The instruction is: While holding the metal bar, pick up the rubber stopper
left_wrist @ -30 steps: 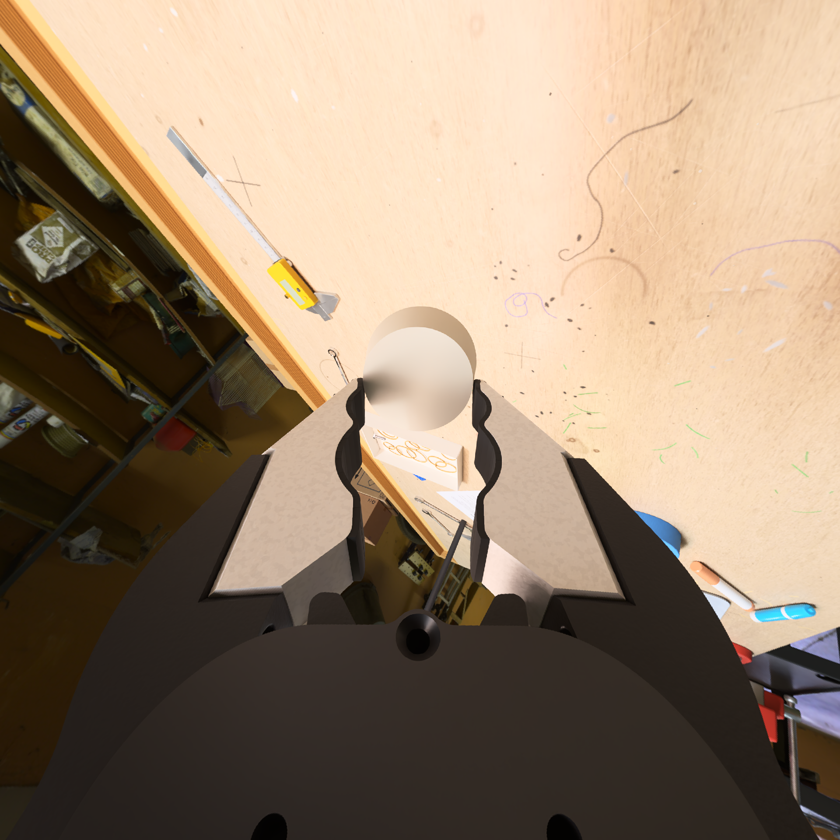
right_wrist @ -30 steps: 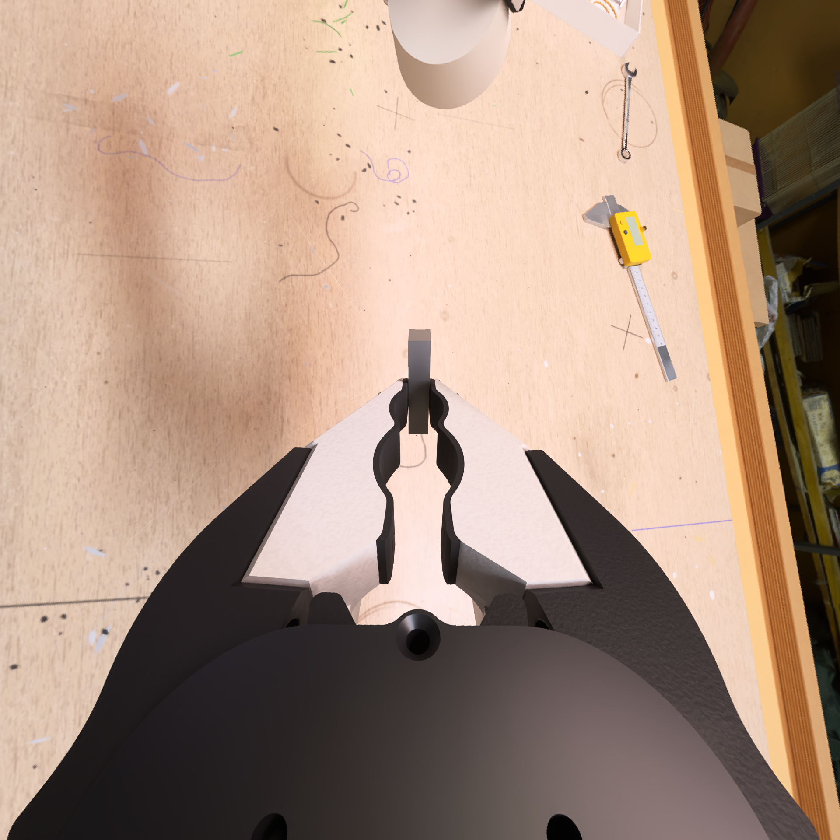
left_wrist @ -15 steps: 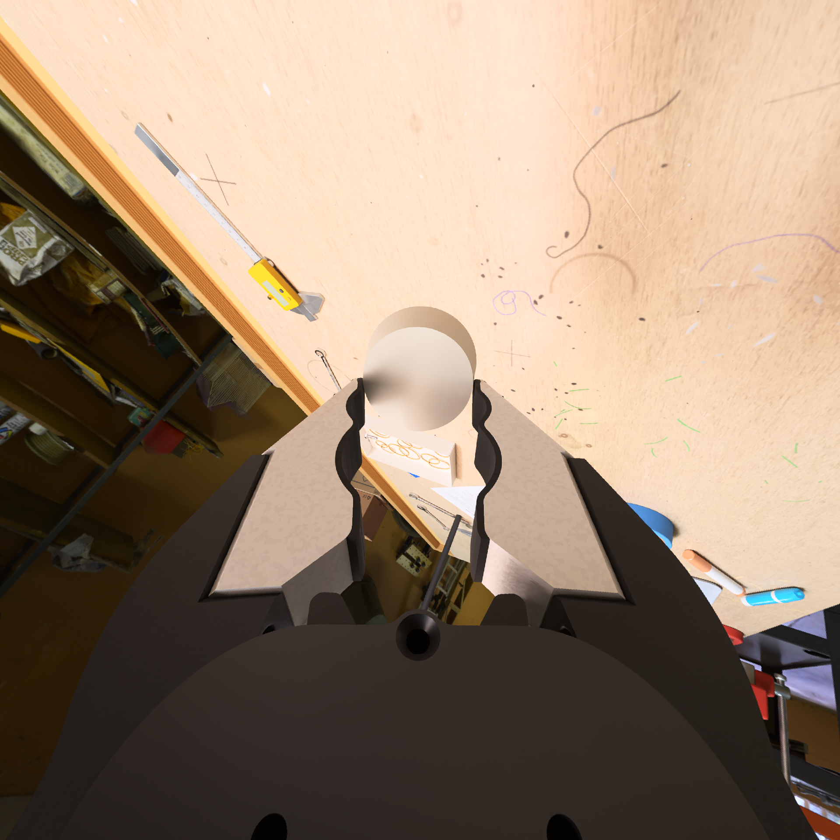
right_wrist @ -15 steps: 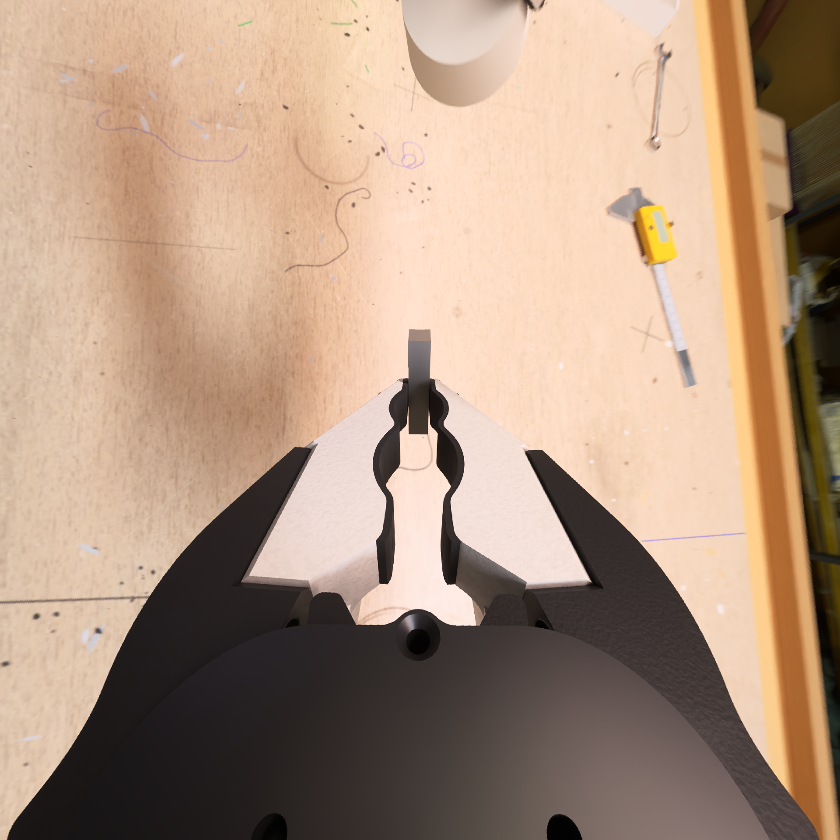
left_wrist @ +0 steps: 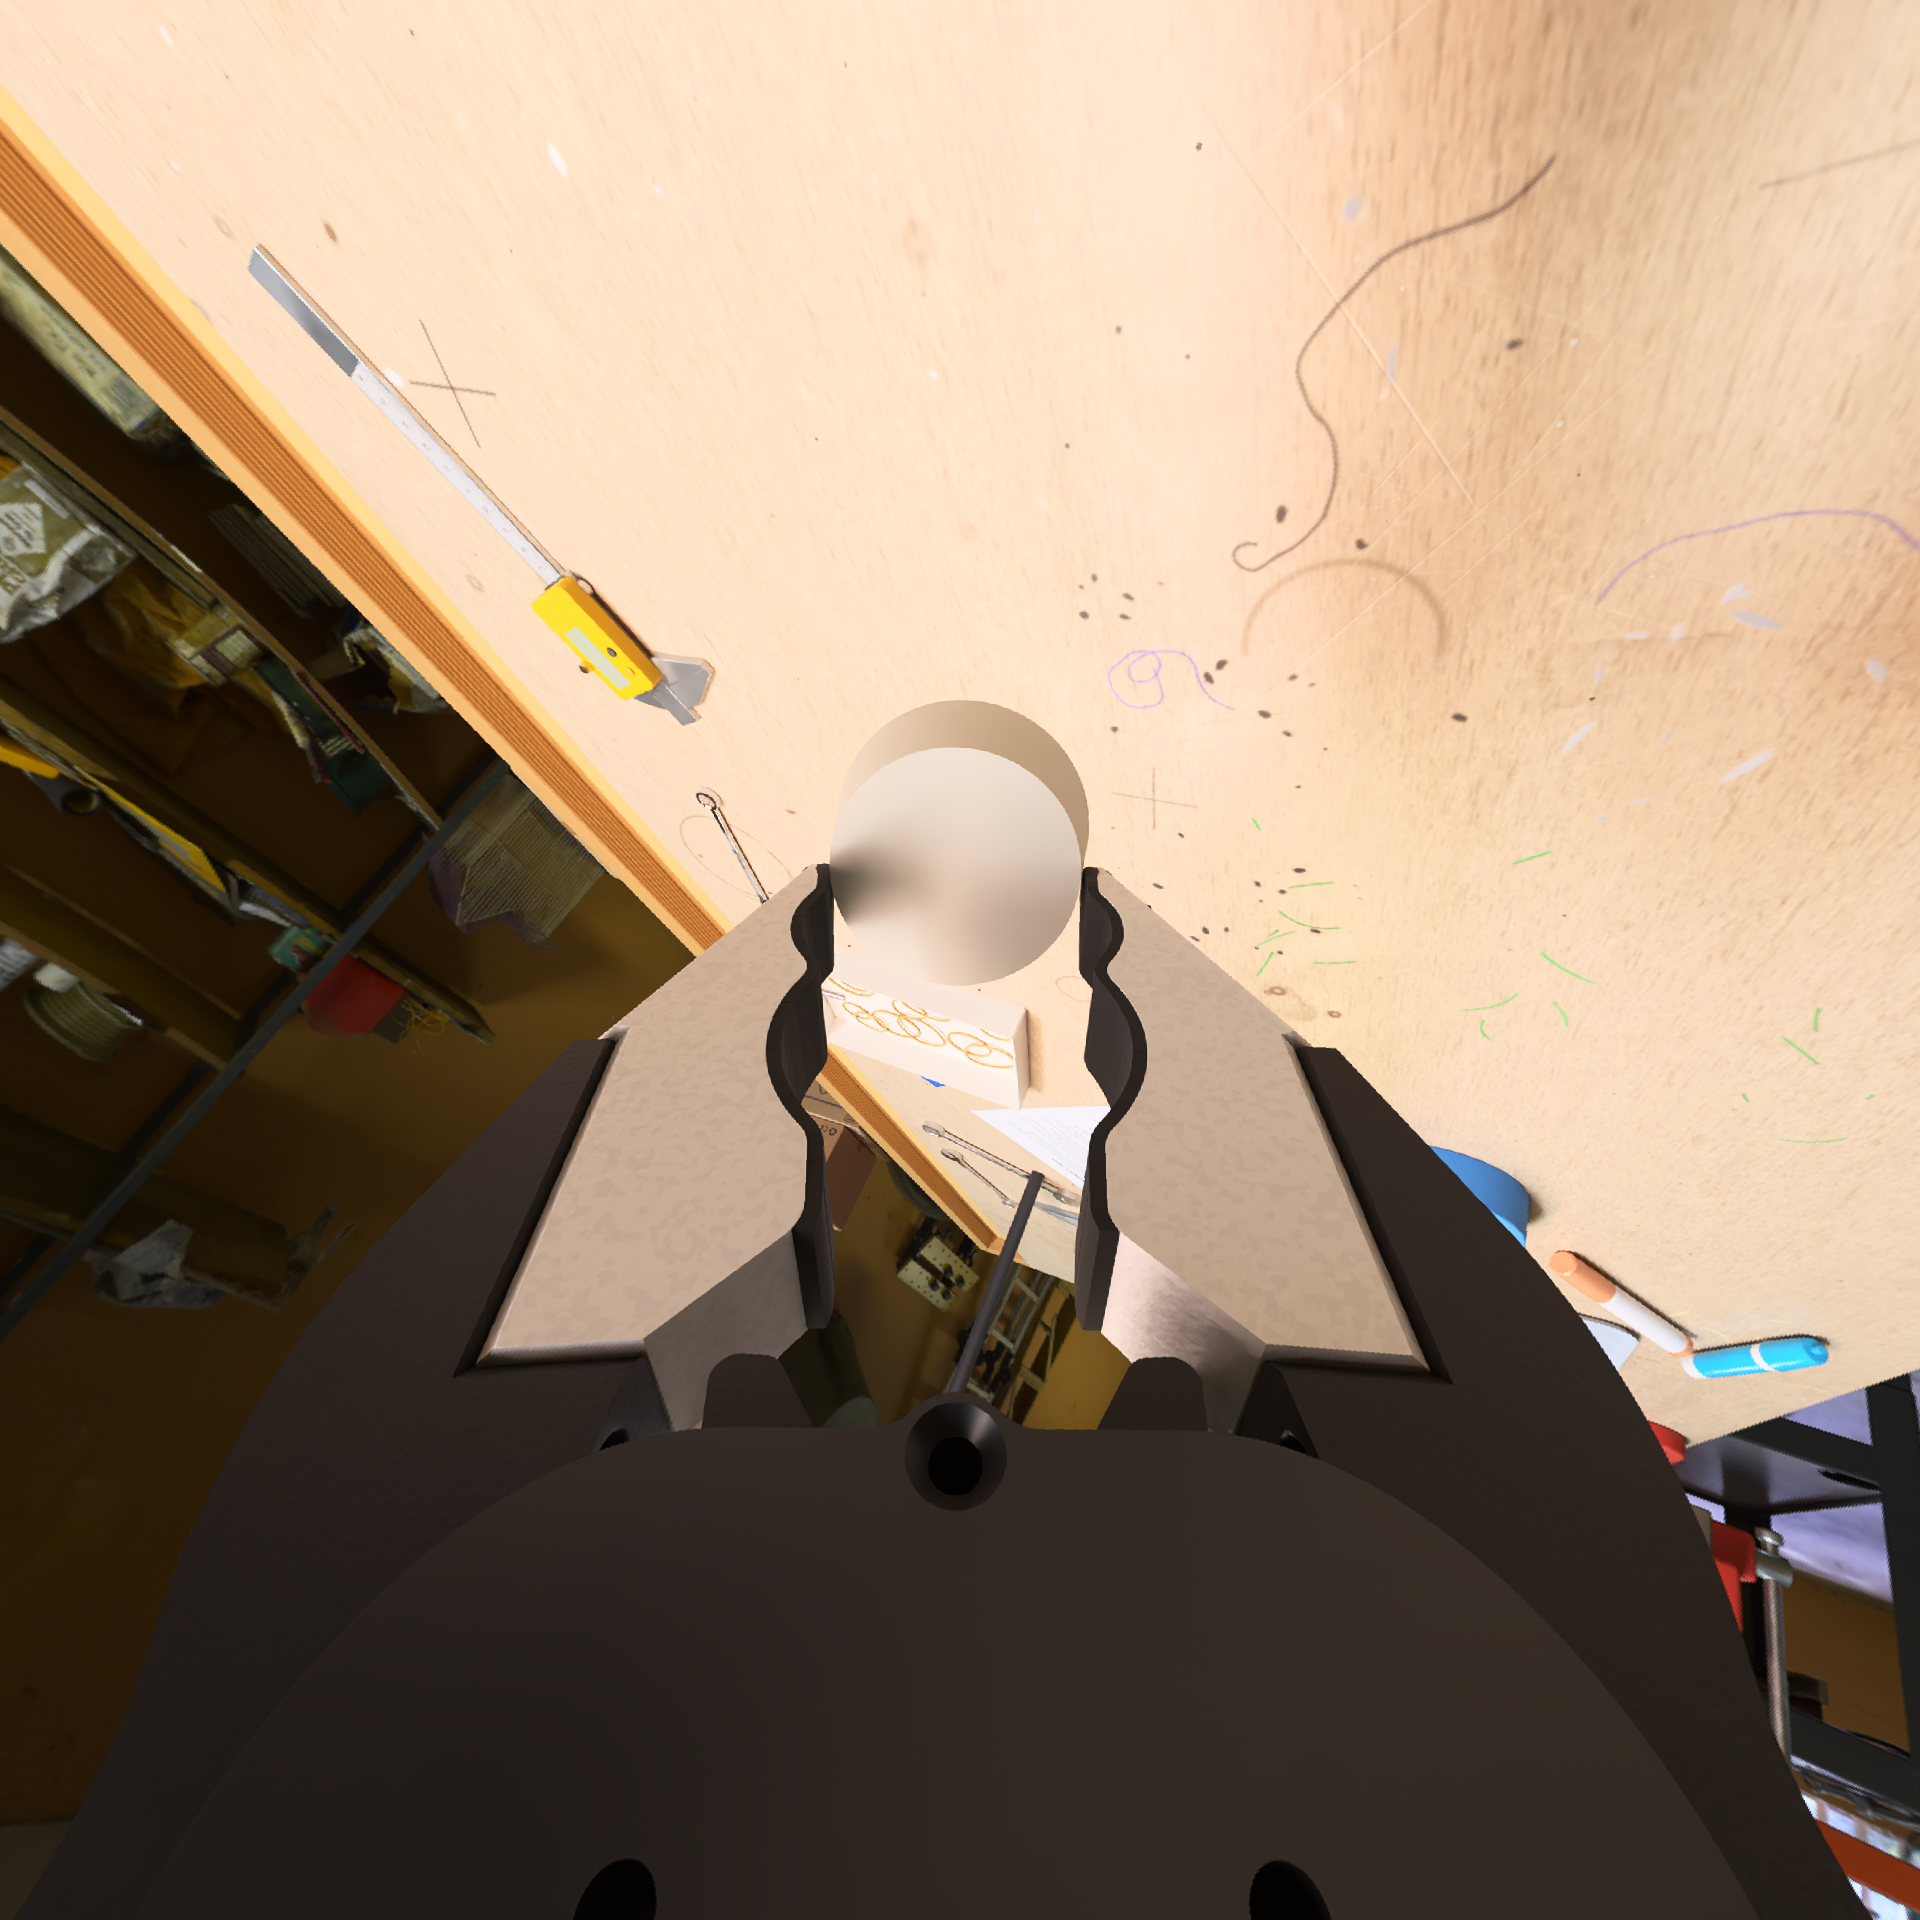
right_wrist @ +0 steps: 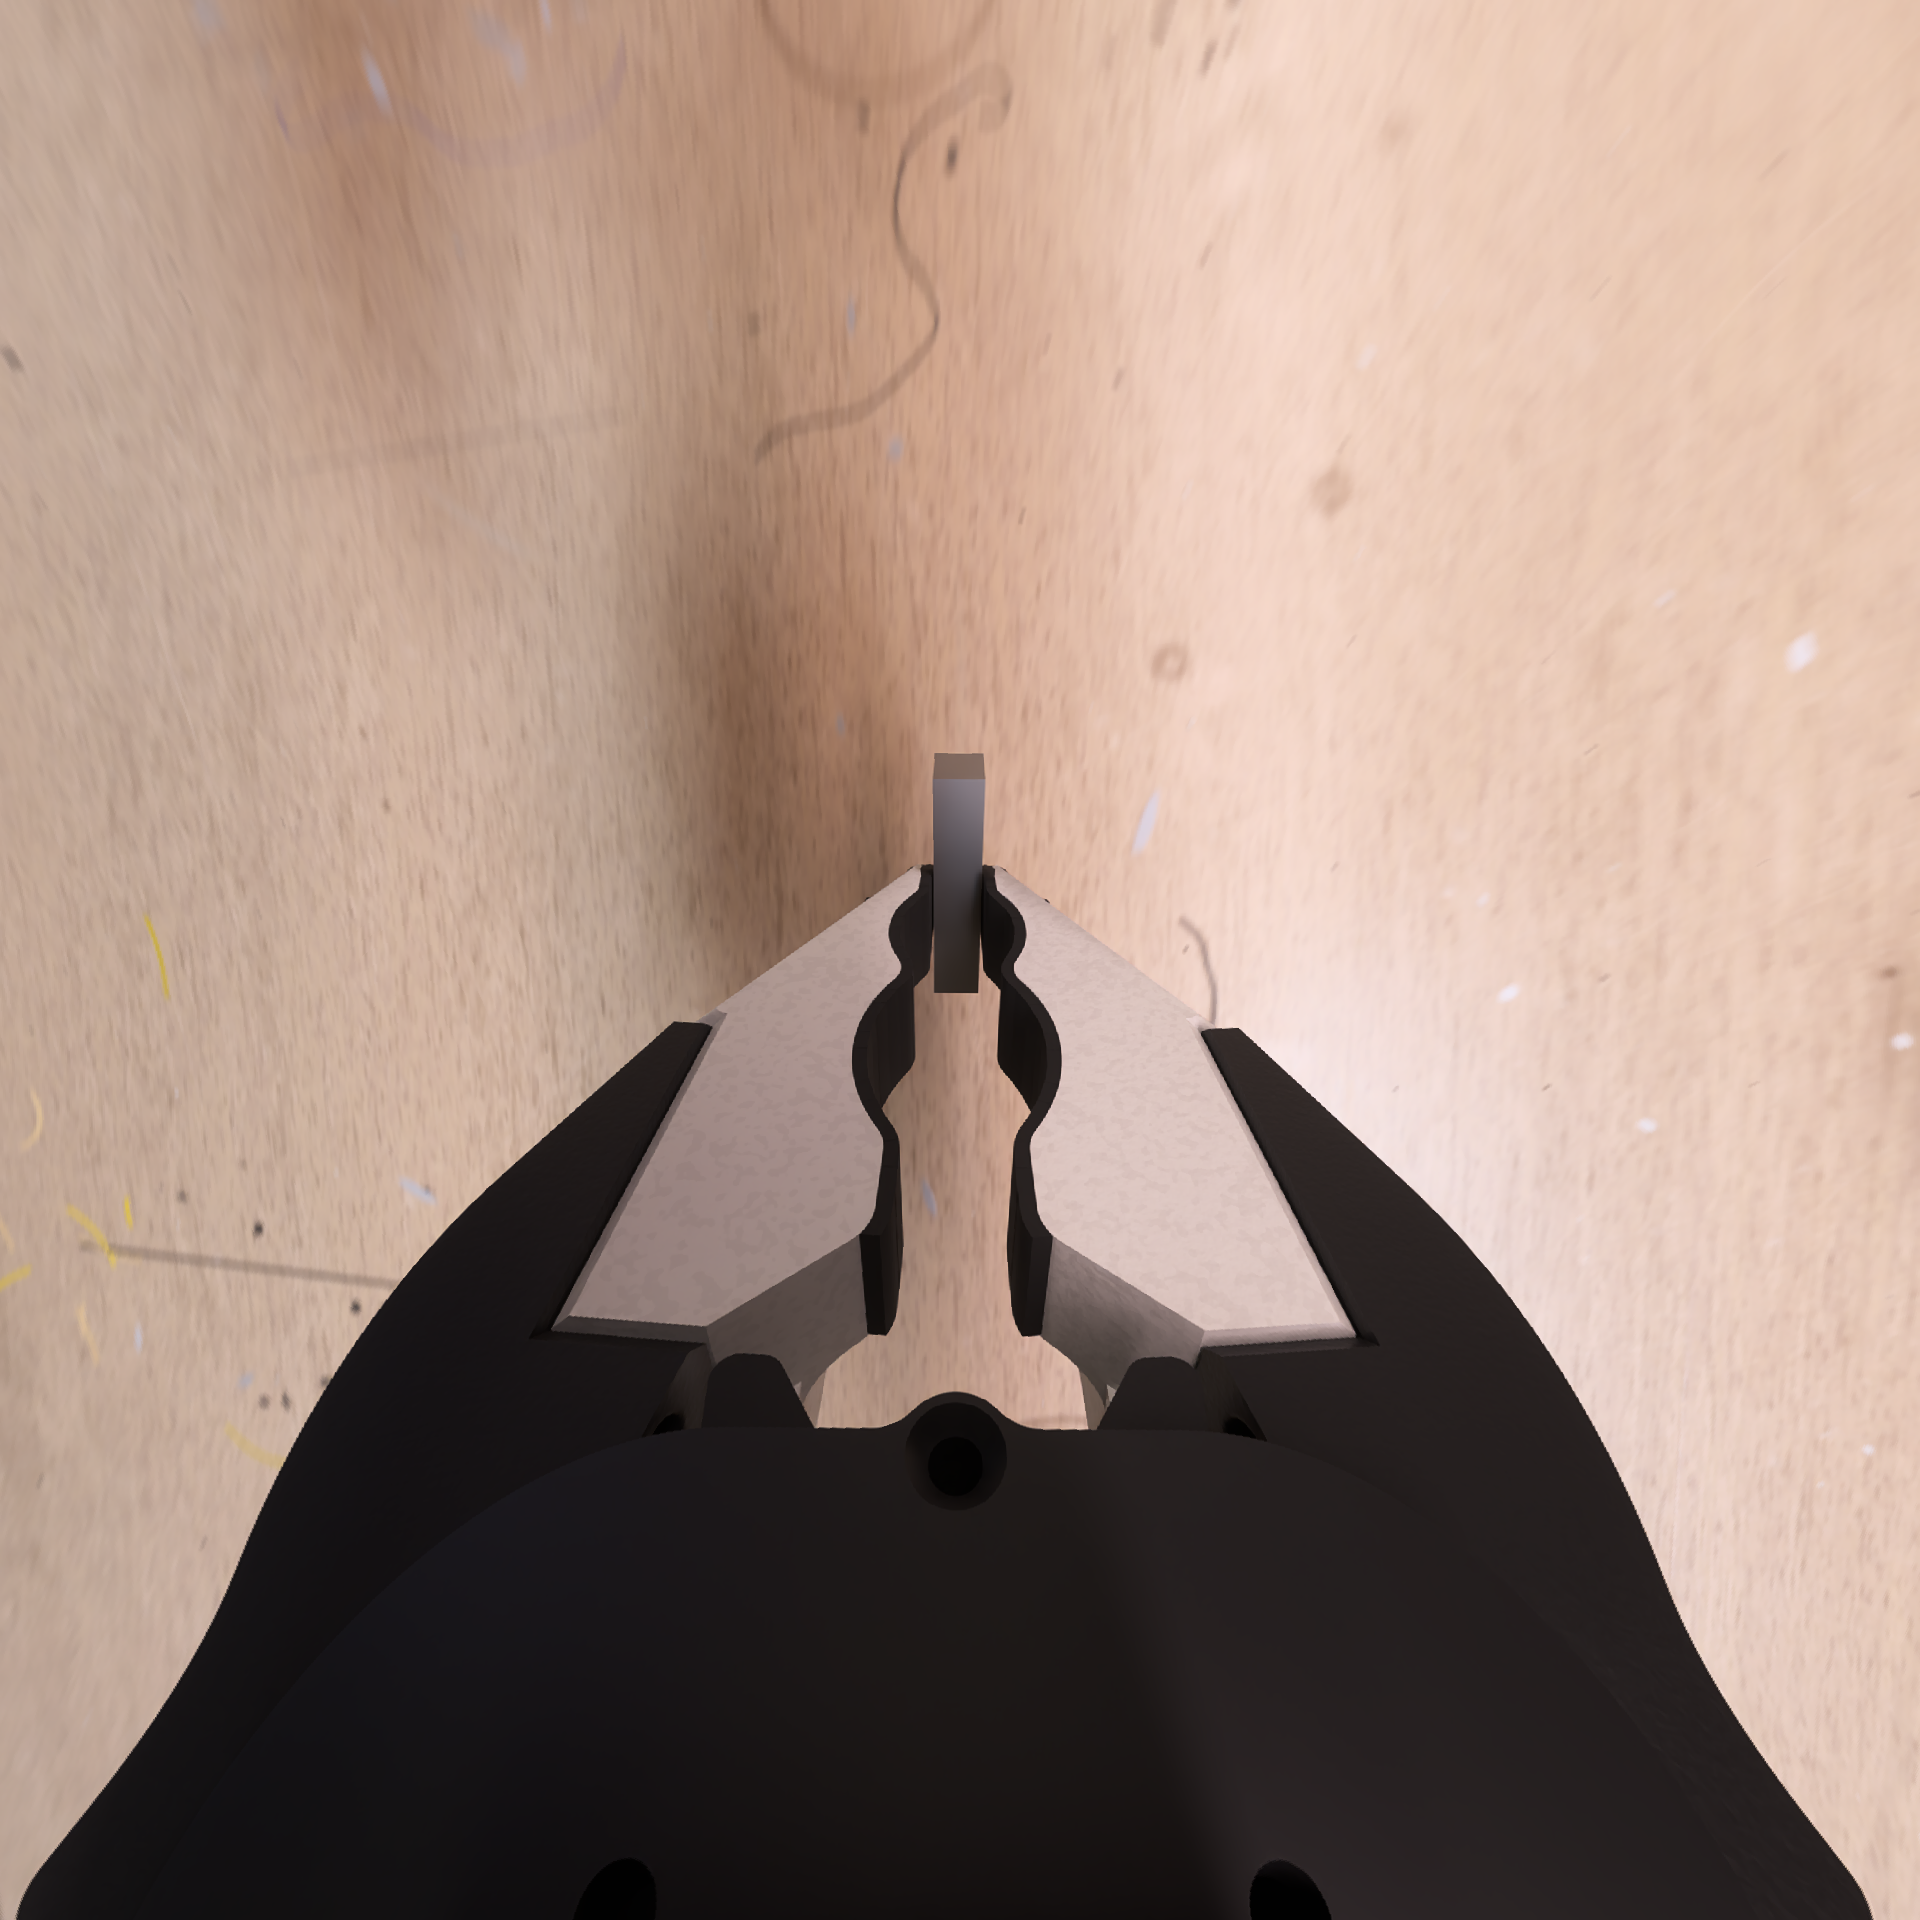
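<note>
The left gripper [left_wrist: 956, 894] is clamped on the pale rubber stopper [left_wrist: 956, 862], held above the wooden workbench [left_wrist: 1039, 312]. The right gripper [right_wrist: 958, 914] is clenched on the grey metal bar [right_wrist: 957, 873], upright between its fingertips. A yellow caliper [left_wrist: 597, 644], a white box [left_wrist: 935, 1039] of rings, blue tape [left_wrist: 1491, 1195] and markers [left_wrist: 1745, 1359] lie well apart from the stopper.

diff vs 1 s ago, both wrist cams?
The right gripper has moved: the stopper, caliper, wrench and bench edge have left its view, and only bare benchtop shows. The left view shifted slightly. Unchanged: right shut on the metal bar, left gripper on the rubber stopper.
</note>
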### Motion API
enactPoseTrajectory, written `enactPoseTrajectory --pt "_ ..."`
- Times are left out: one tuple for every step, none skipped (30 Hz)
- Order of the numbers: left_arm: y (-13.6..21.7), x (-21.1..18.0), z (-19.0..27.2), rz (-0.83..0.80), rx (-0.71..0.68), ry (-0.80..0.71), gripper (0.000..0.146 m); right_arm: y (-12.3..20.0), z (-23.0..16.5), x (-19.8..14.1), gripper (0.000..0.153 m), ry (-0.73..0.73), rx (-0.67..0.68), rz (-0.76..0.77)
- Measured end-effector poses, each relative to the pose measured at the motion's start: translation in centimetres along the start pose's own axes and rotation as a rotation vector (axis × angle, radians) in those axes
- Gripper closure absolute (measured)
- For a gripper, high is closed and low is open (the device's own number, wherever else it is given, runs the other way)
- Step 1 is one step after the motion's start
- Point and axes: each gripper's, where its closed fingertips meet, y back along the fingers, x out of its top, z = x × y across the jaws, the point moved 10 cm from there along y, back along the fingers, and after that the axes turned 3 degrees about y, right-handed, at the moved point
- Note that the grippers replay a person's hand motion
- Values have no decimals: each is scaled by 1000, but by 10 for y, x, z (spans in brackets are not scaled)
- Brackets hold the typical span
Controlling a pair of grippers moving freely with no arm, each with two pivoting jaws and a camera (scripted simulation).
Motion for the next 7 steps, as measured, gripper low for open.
enactPoseTrajectory --pt "-1 -1 0 -3 -2 3 99 -5 0 -3 145 1 12 -53" --pt "-3 -4 0 -3 -4 8 99 -9 1 -7 145 -10 9 -94" --pt "-4 -6 -1 -3 -6 16 99 -14 3 -10 145 -31 9 -131" --pt "-5 -9 -2 -5 -7 25 99 -19 7 -14 145 -50 8 -165" --pt "-6 -12 -3 -9 -6 31 99 -24 10 -17 145 -65 3 -195" --pt "-6 -14 -4 -12 -2 36 99 -29 13 -20 145 -74 2 -231" --pt "-7 -15 -4 -15 1 39 99 -34 15 -23 145 -82 3 -265"
